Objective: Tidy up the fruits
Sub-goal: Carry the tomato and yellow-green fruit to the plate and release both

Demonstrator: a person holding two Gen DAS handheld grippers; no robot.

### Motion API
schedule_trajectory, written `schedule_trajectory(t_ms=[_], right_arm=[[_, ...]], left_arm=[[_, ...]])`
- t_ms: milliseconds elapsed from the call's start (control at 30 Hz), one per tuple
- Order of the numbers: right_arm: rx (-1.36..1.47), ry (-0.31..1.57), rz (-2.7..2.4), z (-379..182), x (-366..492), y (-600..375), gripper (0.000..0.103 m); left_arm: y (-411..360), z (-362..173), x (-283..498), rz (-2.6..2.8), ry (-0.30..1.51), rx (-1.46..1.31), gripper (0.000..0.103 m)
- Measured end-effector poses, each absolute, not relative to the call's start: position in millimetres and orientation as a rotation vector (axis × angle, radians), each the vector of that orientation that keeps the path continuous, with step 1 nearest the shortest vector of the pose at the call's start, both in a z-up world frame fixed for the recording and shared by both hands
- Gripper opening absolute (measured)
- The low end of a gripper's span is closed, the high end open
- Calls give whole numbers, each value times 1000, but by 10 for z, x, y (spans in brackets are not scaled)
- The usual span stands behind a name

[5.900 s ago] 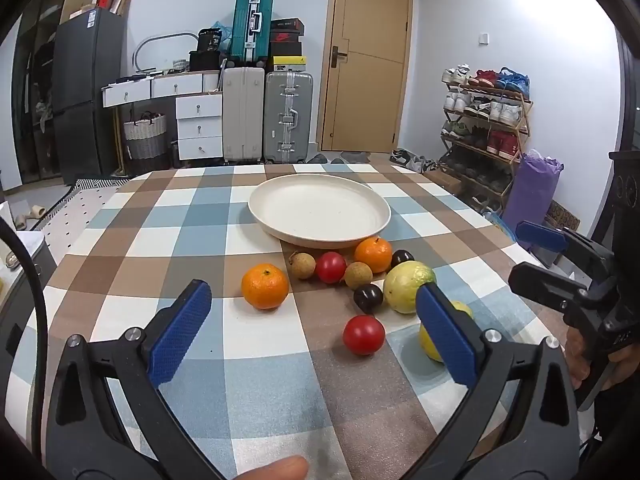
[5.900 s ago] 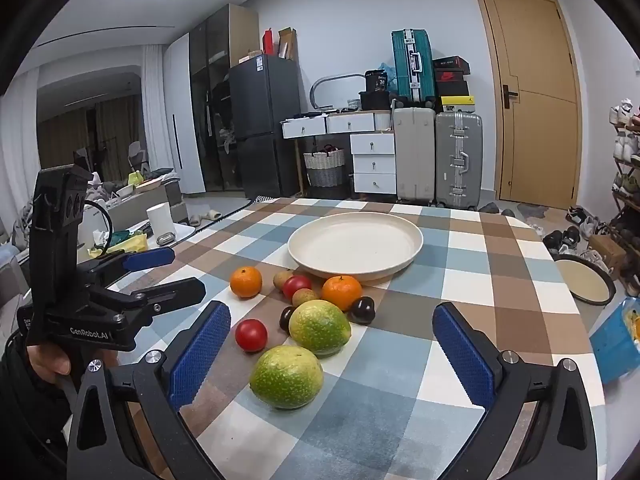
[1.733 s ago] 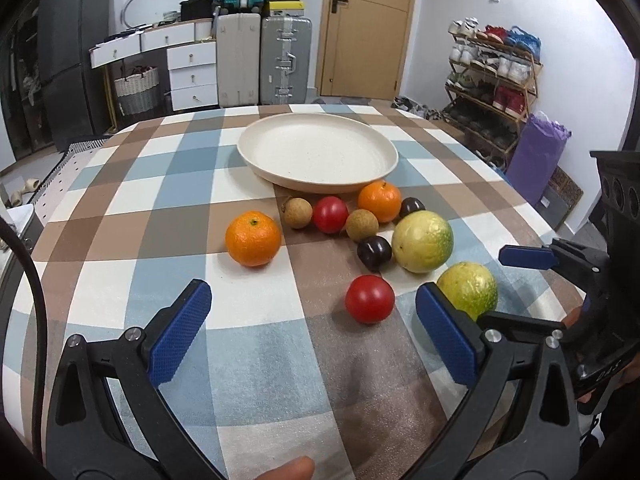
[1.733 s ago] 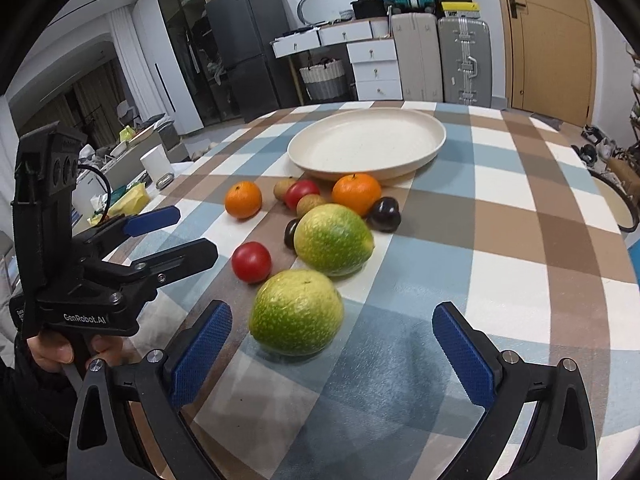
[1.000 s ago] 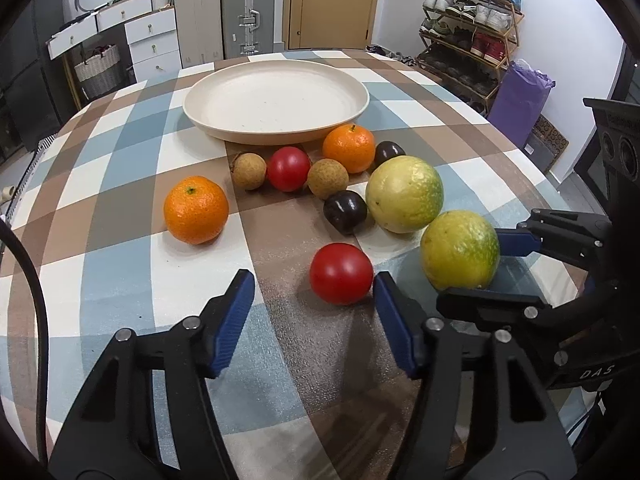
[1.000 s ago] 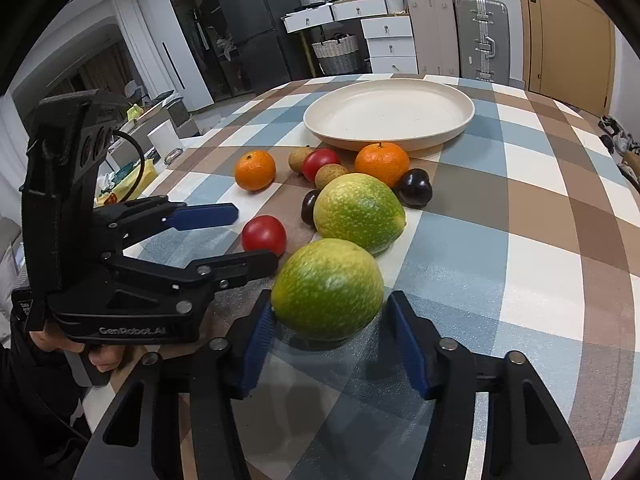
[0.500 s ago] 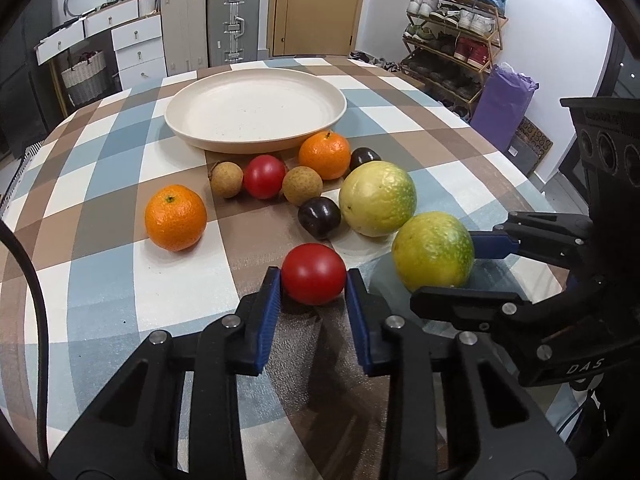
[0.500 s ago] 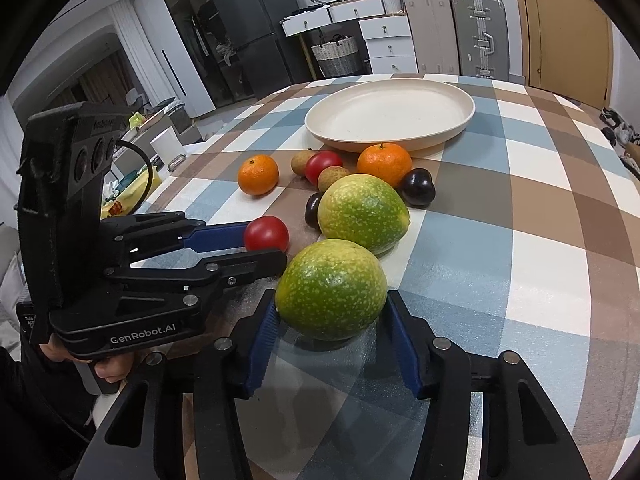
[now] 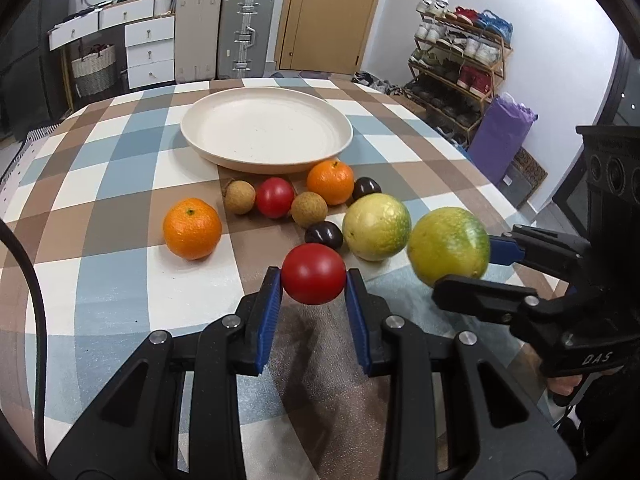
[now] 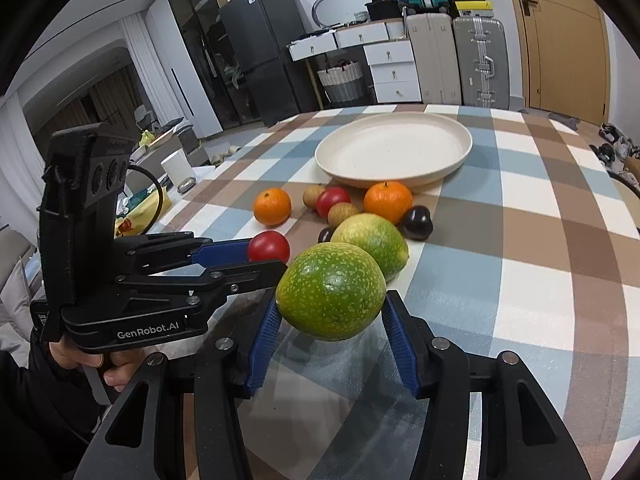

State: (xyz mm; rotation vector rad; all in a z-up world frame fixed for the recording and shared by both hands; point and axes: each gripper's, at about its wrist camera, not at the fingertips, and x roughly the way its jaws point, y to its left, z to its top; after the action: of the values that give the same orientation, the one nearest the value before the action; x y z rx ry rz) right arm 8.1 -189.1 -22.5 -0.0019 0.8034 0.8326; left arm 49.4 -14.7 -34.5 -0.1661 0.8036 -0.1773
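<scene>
1. Fruits lie scattered on a round table covered in a blue, brown and white checked cloth (image 9: 120, 292), just in front of a wide, shallow cream plate (image 9: 266, 134) that holds nothing.
2. At left, the left gripper (image 9: 313, 280) clamps its blue pads on a round red tomato (image 9: 314, 274), jaws narrow around it, a shadow showing on the cloth below.
3. At right, the right gripper (image 10: 330, 308) grips a large speckled green citrus fruit (image 10: 331, 290) between its blue pads, jaws set at middling width, the fruit appearing clear of the cloth.
4. A person's hand (image 10: 116, 364) wraps the left gripper's handle in the right wrist view.
5. A second yellow-green citrus fruit (image 9: 377, 227) sits on the cloth just behind the two held fruits, beside a small dark plum (image 9: 324, 235).
6. Nearer the plate rest a second red tomato (image 9: 275, 197), two small tan longans (image 9: 239, 197) (image 9: 309, 209), an orange mandarin (image 9: 330, 182) and another dark plum (image 9: 366, 188).
7. A larger orange mandarin (image 9: 192, 228) stands apart to the left.
8. Beyond the table stand silver suitcases (image 9: 247, 36) and a wooden shoe rack (image 9: 456, 68).
</scene>
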Motion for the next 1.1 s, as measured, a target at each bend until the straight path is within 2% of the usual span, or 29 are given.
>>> schedule_trajectory(t_ms=[433,1100], right_arm=[[35,704,802,32,380,-1958,53],[34,718,729,6,1037,-1871,53]], left_arm=[[4,-5,598,-123,710,-188,29],[103,106,1253,-54,674,-143,29]])
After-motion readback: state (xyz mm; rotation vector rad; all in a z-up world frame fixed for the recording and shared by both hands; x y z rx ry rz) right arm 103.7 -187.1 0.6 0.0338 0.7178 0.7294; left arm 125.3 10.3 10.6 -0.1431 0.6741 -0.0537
